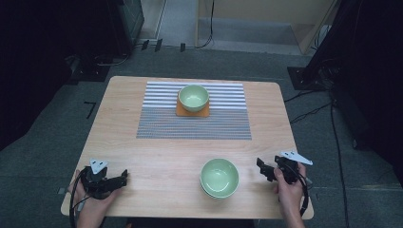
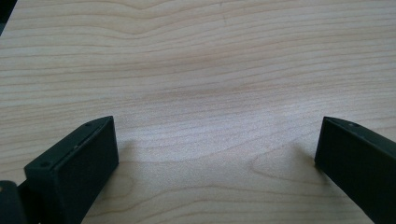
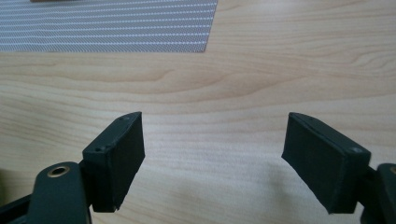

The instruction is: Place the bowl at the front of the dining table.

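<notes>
A light wooden table (image 1: 142, 142) filled the middle of the high view. A striped grey placemat (image 1: 195, 121) lay across its upper centre, and an orange coaster (image 1: 192, 112) sat on the mat under a pale green bowl (image 1: 193, 97). A second green bowl (image 1: 219, 177) stood at lower centre. Black cables (image 1: 309, 113) trailed over the grey floor at right, and dark equipment (image 1: 126, 21) stood at upper left.

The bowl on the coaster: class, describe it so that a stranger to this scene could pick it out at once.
Start at the wooden table and find the striped placemat at its far side. On the mat lies an orange coaster, and the pale green bowl sits on it. The other green bowl stands on bare wood near the person, between the two grippers.
</notes>
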